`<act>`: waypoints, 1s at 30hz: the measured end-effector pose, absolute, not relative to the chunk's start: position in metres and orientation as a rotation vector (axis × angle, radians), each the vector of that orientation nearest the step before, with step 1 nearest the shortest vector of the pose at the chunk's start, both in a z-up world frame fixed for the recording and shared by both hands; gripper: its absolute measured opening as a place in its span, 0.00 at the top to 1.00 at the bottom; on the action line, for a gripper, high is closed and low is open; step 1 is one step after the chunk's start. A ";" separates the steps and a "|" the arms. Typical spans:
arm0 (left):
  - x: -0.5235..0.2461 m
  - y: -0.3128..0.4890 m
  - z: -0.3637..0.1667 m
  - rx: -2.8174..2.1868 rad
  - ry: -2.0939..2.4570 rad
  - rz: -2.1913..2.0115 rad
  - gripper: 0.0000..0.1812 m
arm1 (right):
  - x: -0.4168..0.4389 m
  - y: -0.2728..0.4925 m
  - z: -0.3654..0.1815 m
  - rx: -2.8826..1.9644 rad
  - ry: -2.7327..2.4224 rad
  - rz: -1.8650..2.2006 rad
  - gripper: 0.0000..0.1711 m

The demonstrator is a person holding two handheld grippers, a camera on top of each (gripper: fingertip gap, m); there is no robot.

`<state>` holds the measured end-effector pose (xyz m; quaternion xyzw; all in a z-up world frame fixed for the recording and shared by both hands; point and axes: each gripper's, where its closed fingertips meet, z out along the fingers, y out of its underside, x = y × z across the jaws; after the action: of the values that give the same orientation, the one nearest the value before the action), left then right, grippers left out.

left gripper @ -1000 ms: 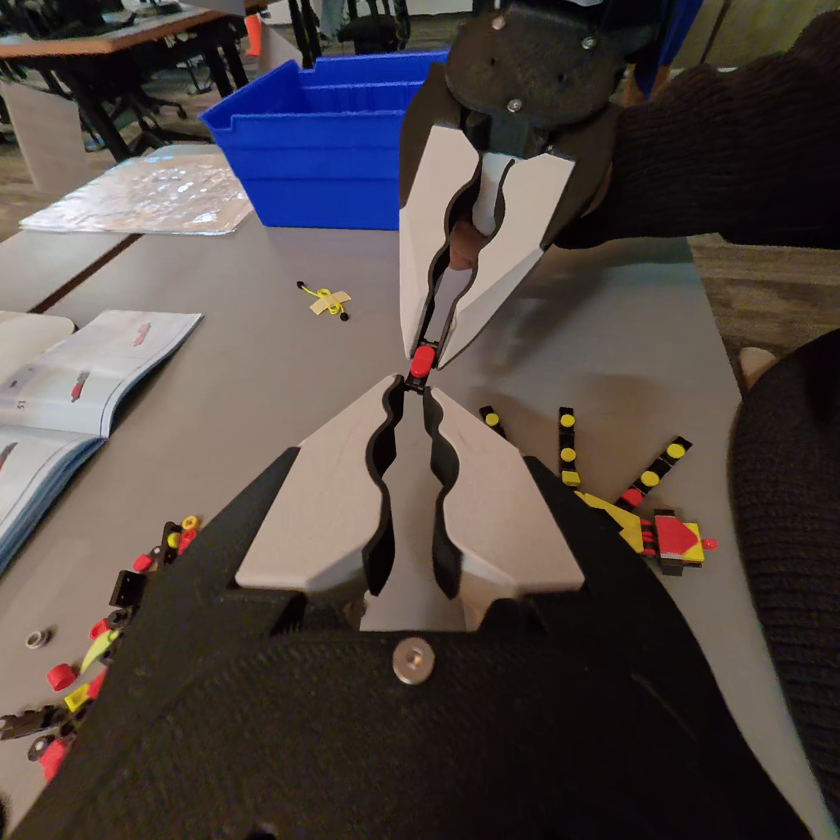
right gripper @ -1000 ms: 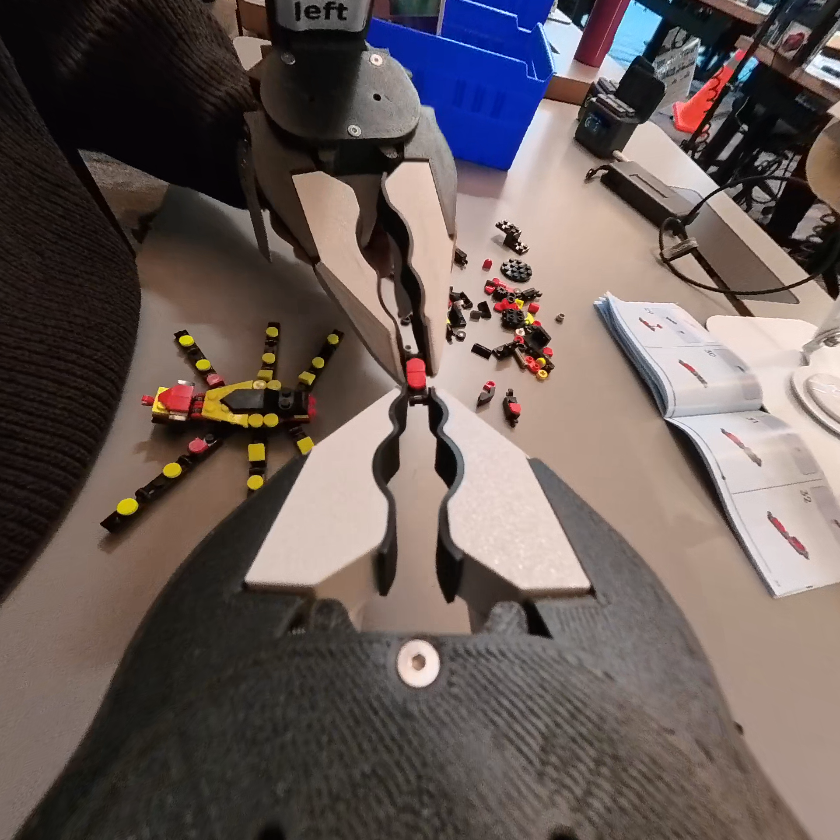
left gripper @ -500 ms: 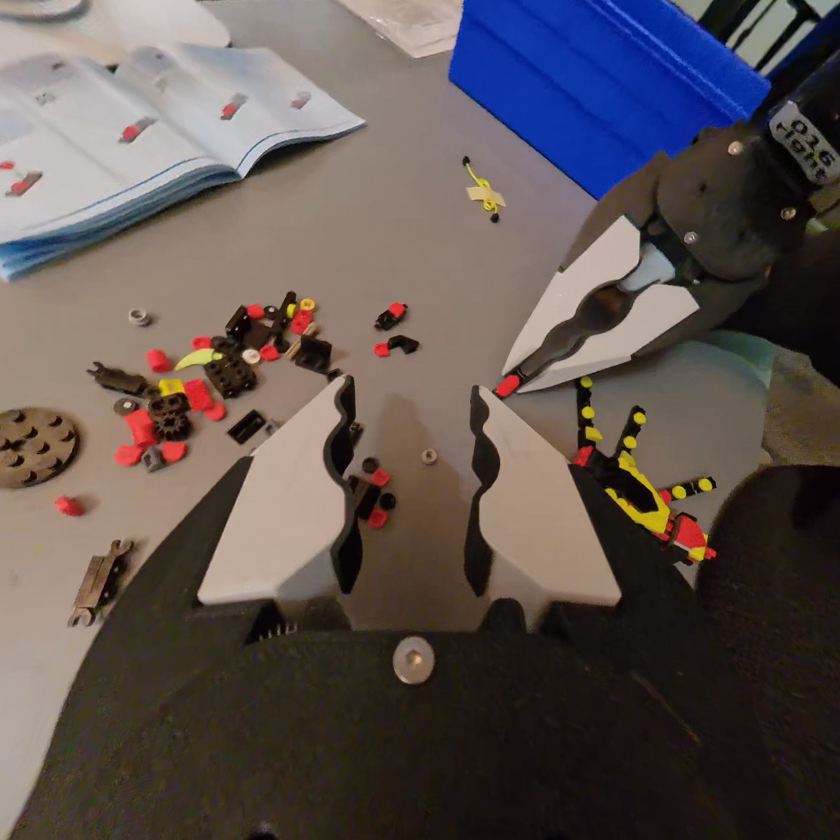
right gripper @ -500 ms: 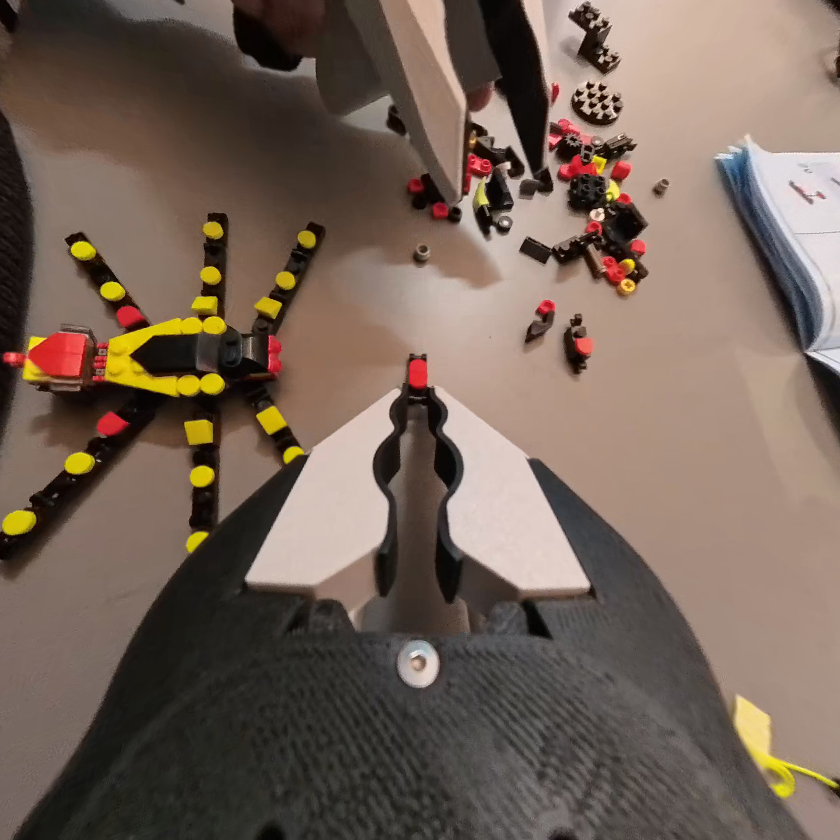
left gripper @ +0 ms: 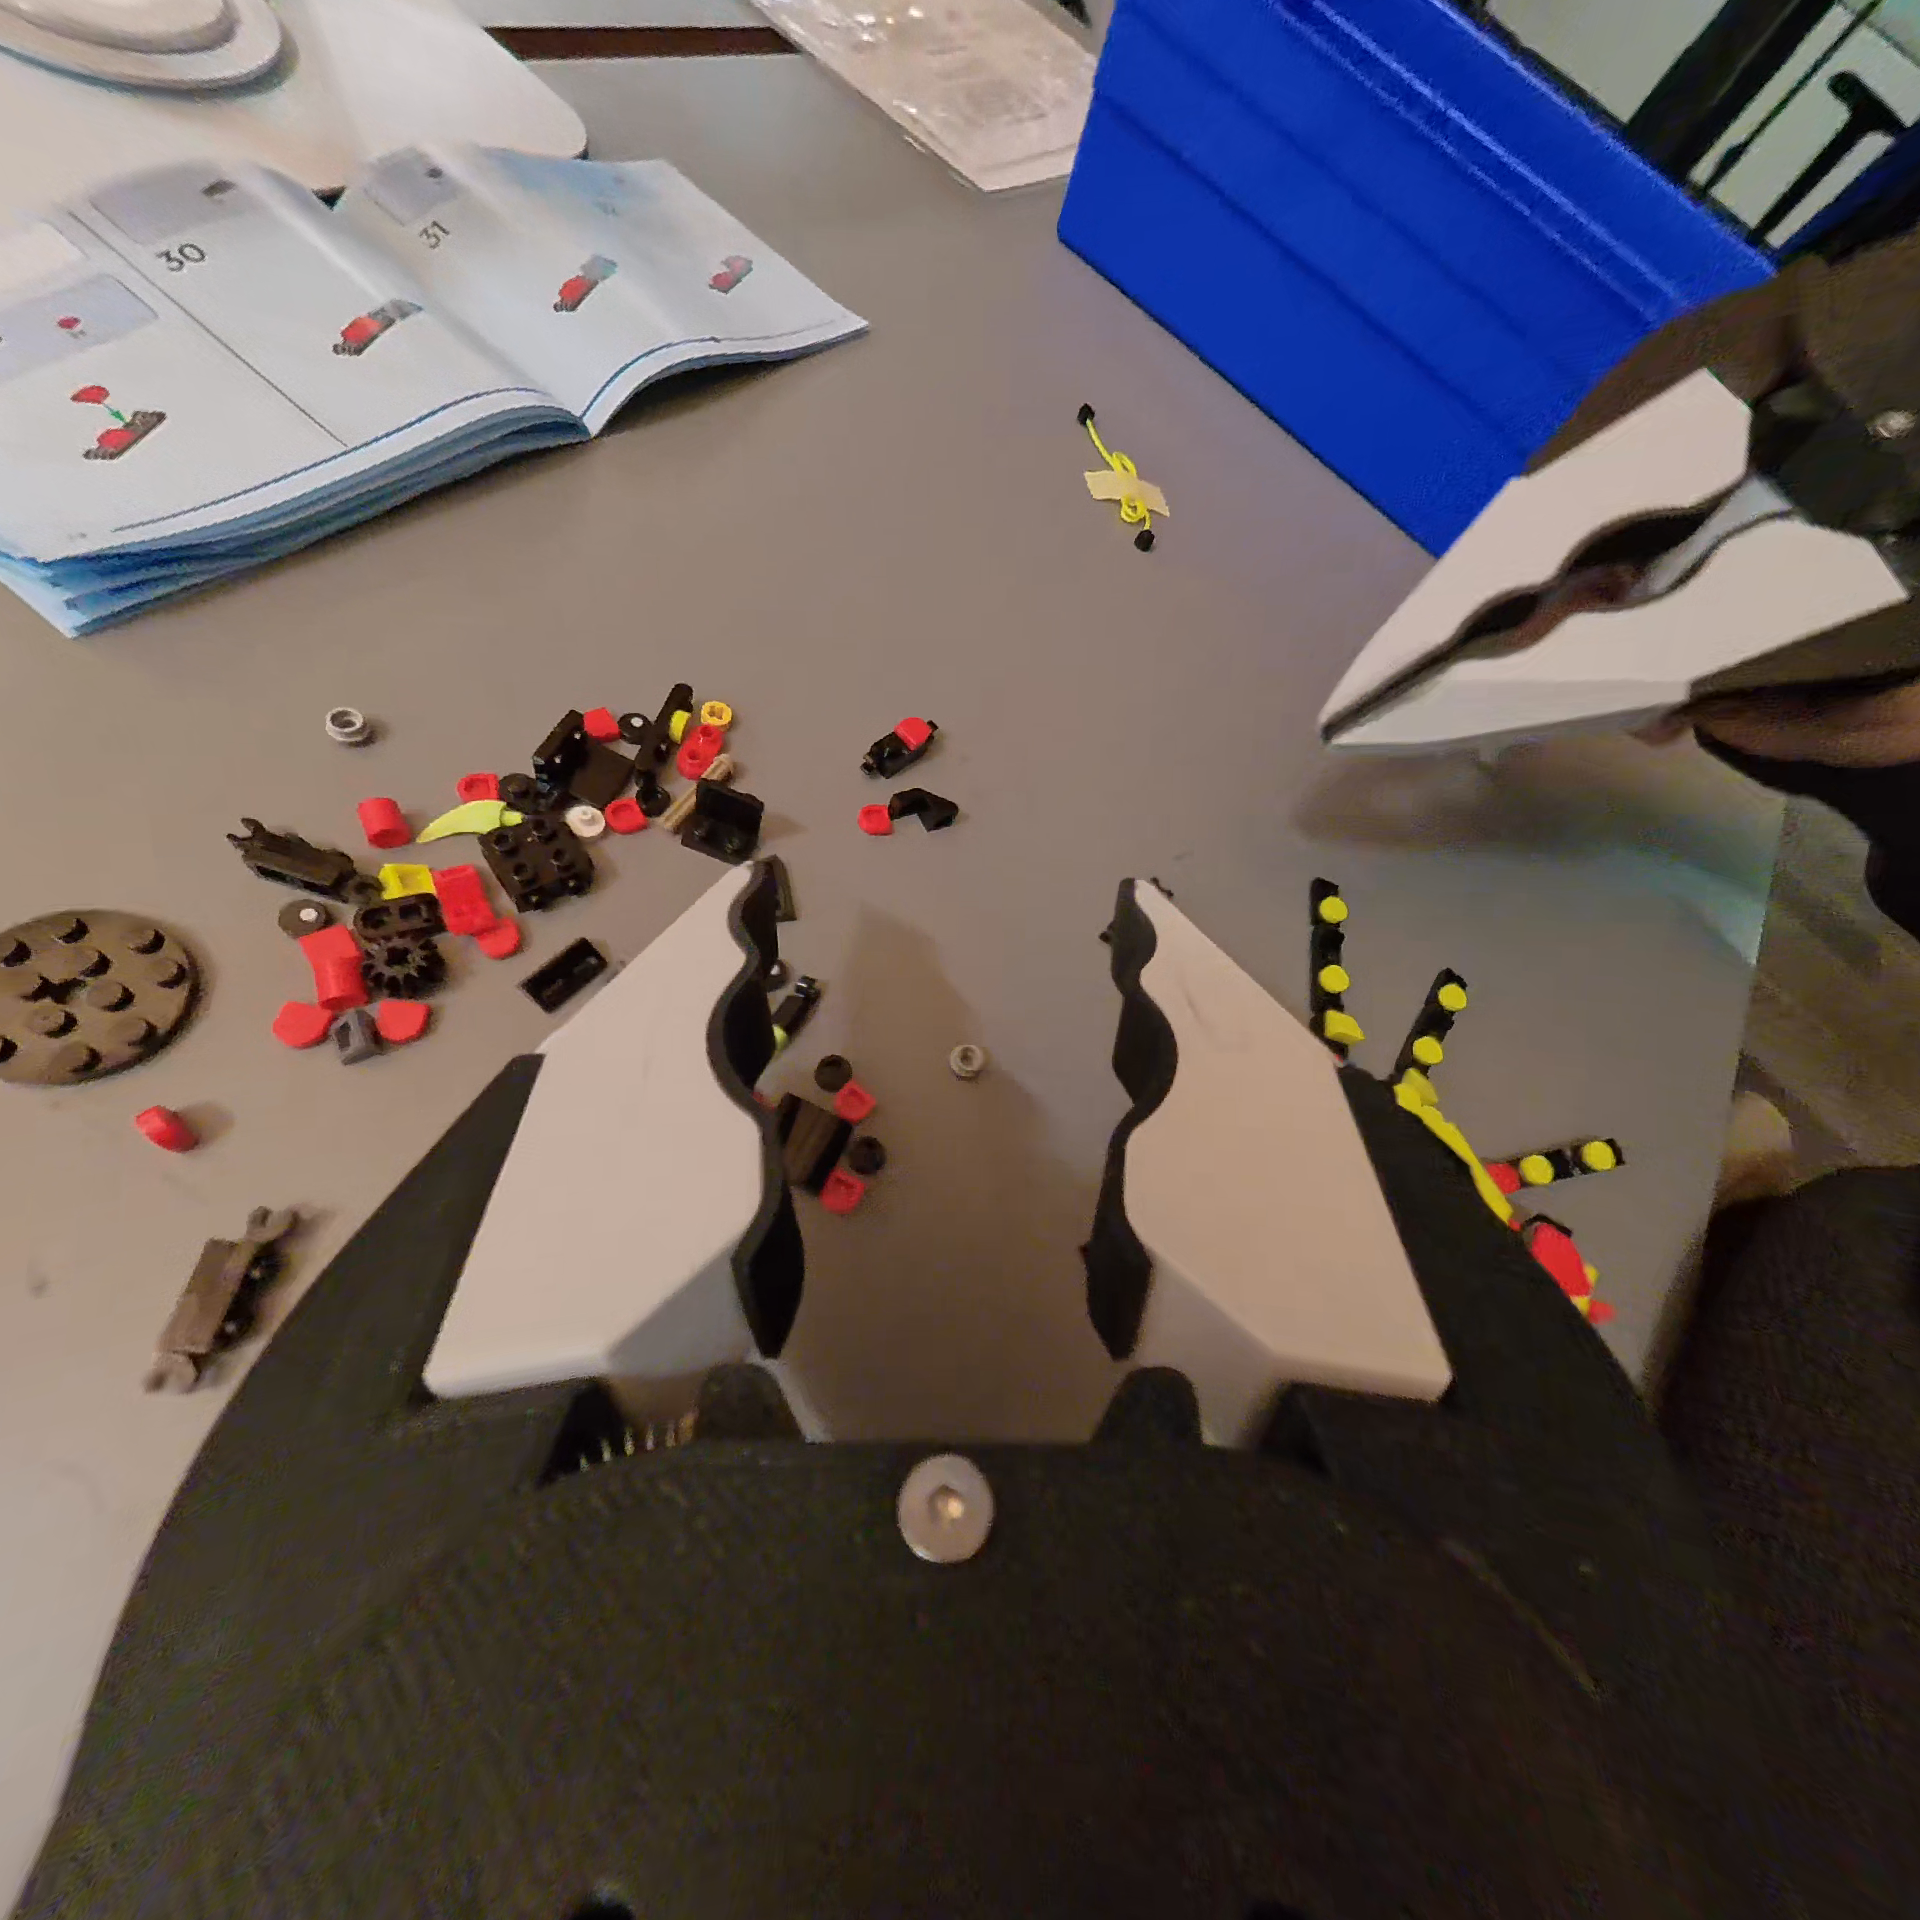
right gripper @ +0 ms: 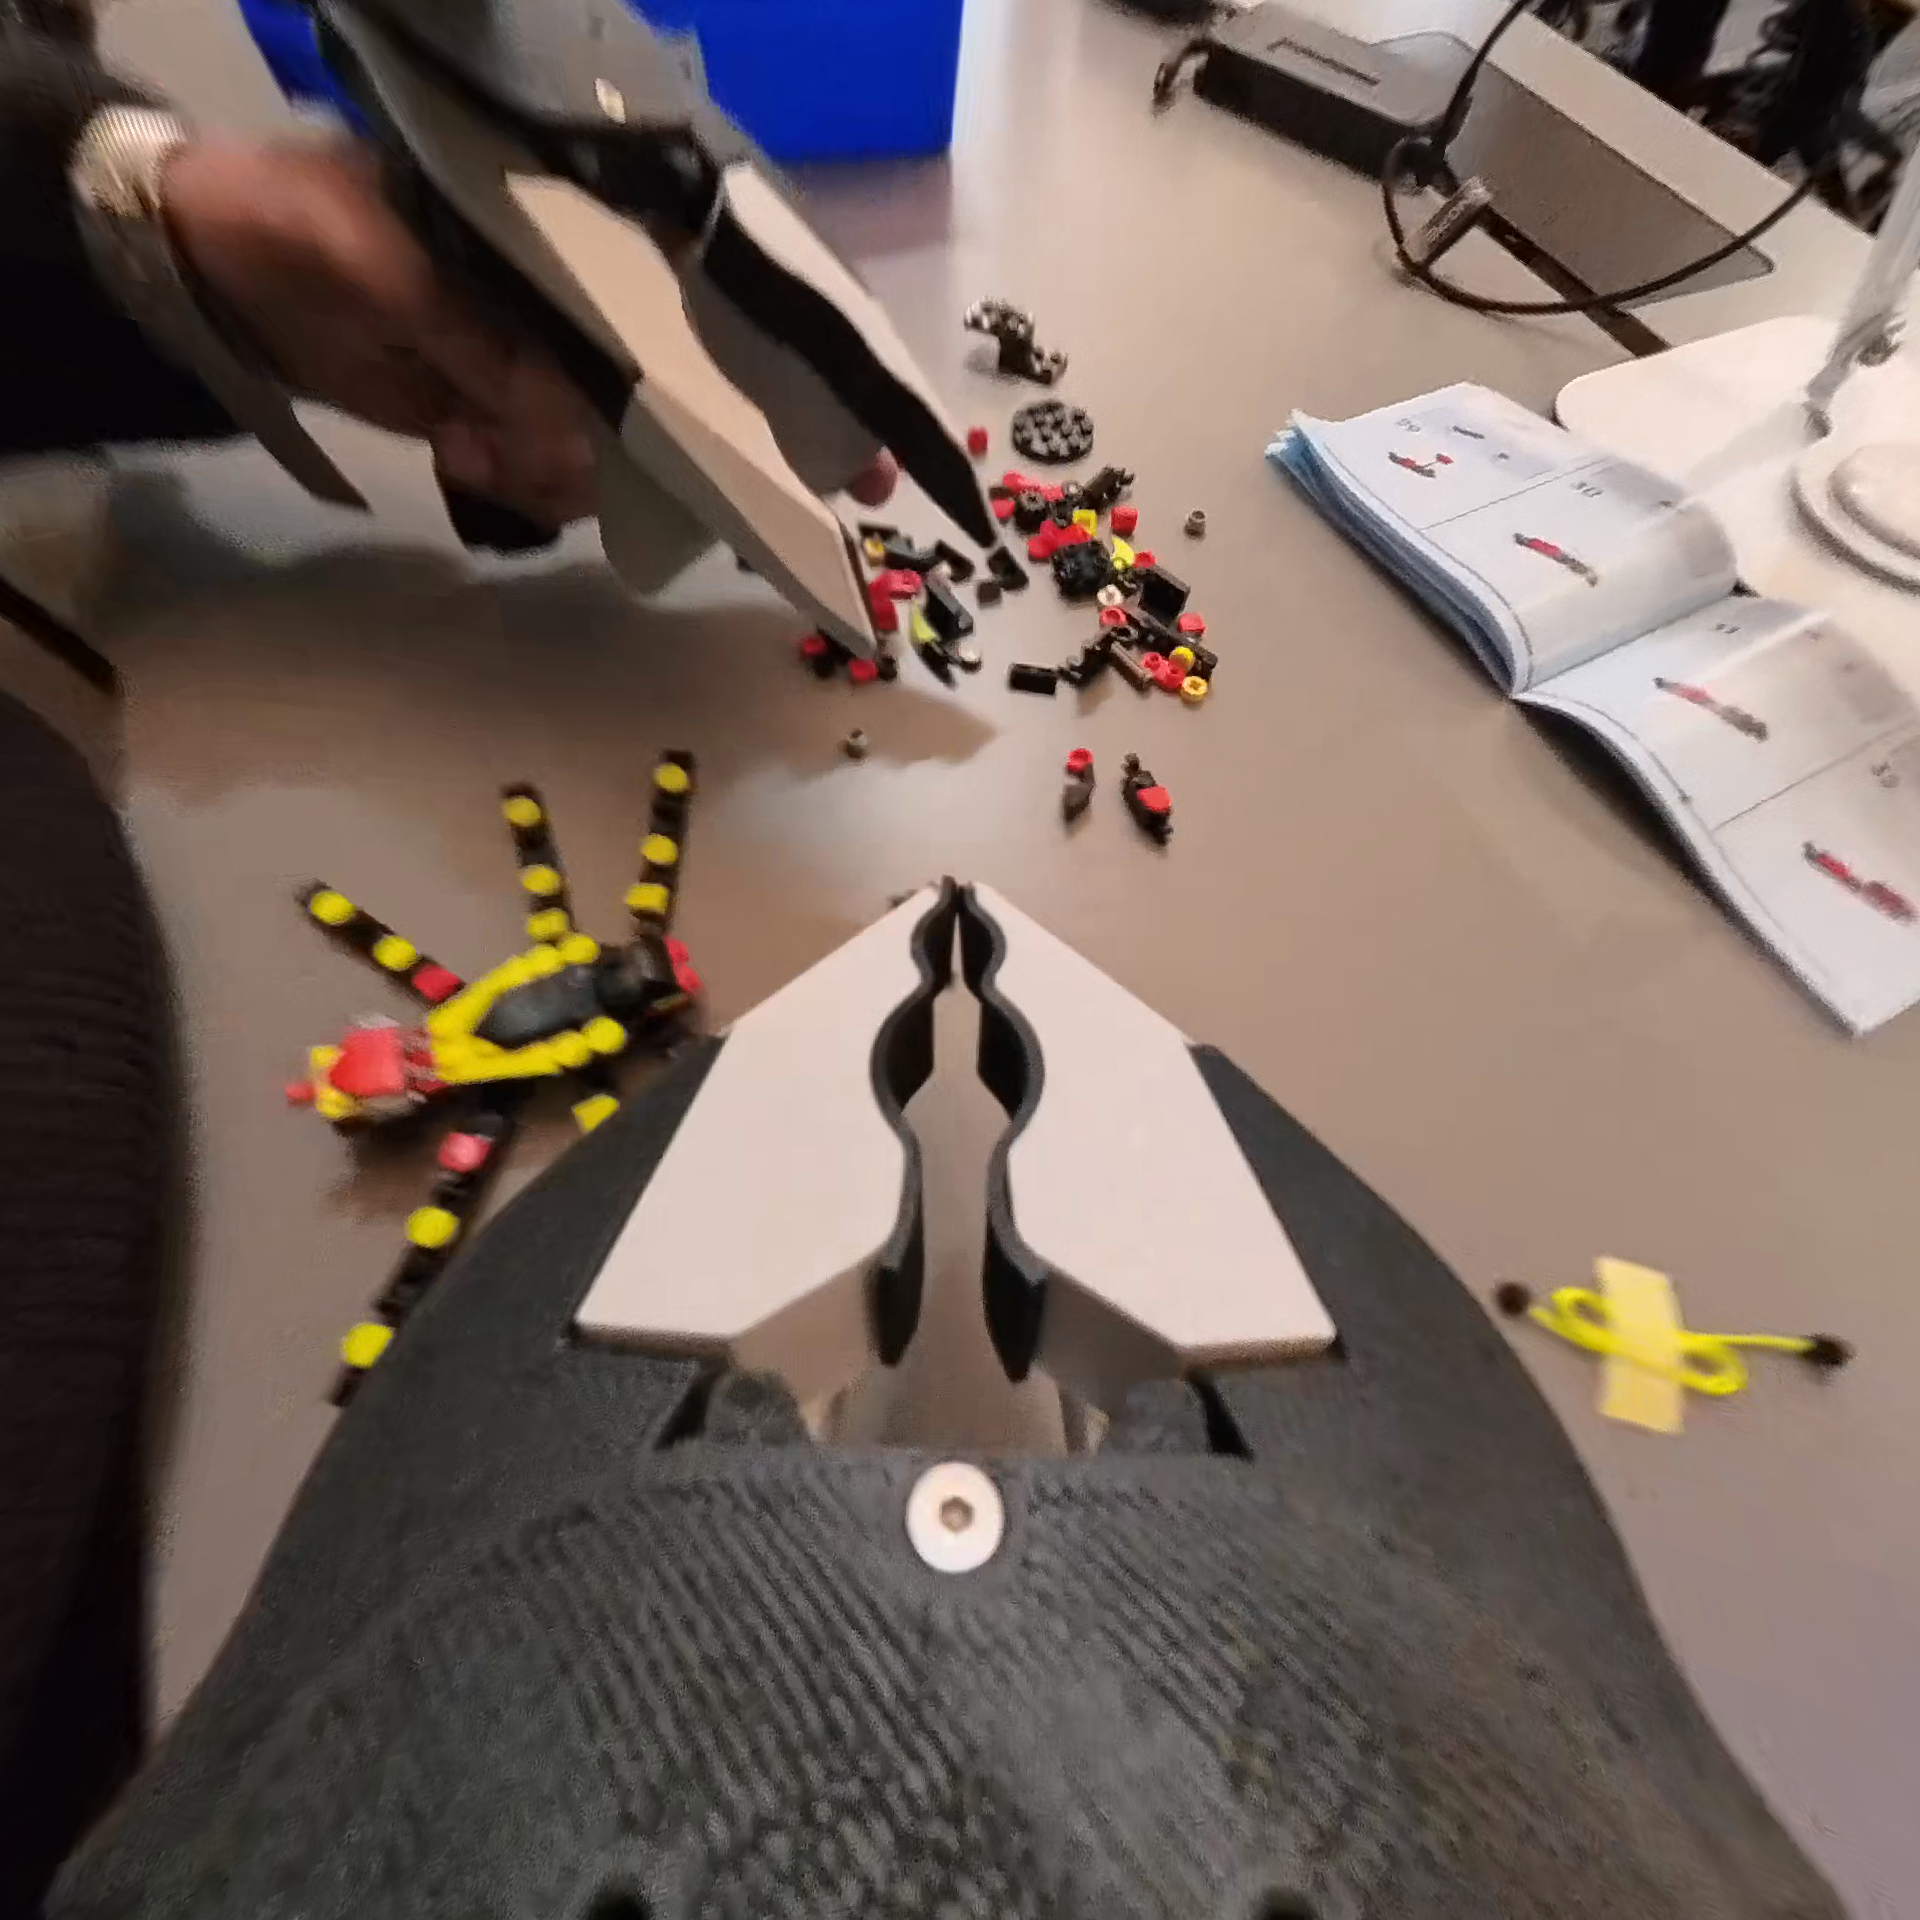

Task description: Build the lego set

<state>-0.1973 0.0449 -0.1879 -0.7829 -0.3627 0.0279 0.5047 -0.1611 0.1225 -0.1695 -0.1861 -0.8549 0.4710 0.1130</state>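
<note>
My left gripper [left gripper: 948, 894] is open and empty, low over the near edge of the loose red, black and yellow lego pieces [left gripper: 520, 831]. A small cluster of red and black pieces [left gripper: 831, 1132] lies between its jaws. It also shows in the right wrist view [right gripper: 920, 587], blurred. My right gripper [right gripper: 951, 896] is shut, tips together, with no piece showing between them. It hangs above bare table right of the yellow, black and red spider model [right gripper: 499, 1029]. In the left wrist view the model [left gripper: 1444, 1122] is partly hidden behind my right finger.
An open instruction booklet [left gripper: 364, 343] lies at the far left, a blue bin [left gripper: 1351, 260] at the back. A yellow string with tape [right gripper: 1652, 1340] lies on the table. A black round plate [left gripper: 83, 987] and a grey stud [left gripper: 966, 1060] lie near the pile. It is some 12 cm from my left tips to the black round plate [left gripper: 83, 987]. The right camera catches it too, in the right wrist view [right gripper: 1054, 428].
The grippers met tip to tip on a red and black piece, then parted. The left opened and dropped over the pile. The right swung away; the piece no longer shows at its tips.
</note>
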 end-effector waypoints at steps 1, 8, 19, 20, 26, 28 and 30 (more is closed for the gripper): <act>-0.193 0.047 -0.186 -1.882 -0.882 0.055 0.63 | -0.156 0.121 -0.166 -0.595 -2.484 1.420 0.98; -0.167 0.065 -0.186 -1.905 -0.759 -0.026 0.66 | -0.151 0.122 -0.173 -0.503 -2.383 1.266 1.00; -0.168 0.064 -0.176 -1.862 -0.628 0.044 0.99 | -0.149 0.126 -0.181 -0.534 -2.439 1.446 1.00; -0.169 0.064 -0.176 -1.865 -0.622 0.060 1.00 | -0.149 0.128 -0.185 -0.515 -2.444 1.417 0.97; -0.170 0.063 -0.178 -1.873 -0.620 0.061 1.00 | -0.138 0.119 -0.195 -0.467 -2.537 1.424 0.92; -0.172 0.061 -0.180 -1.883 -0.624 0.077 1.00 | -0.139 0.121 -0.197 -0.458 -2.537 1.400 0.92; -0.174 0.059 -0.183 -1.891 -0.629 0.090 1.00 | -0.143 0.124 -0.198 -0.476 -2.523 1.406 0.92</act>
<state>-0.1741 0.0589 -0.1825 -0.7964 -0.2650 0.0377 0.5423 -0.1434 0.1236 -0.1976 -0.1619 -0.8569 0.4775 0.1072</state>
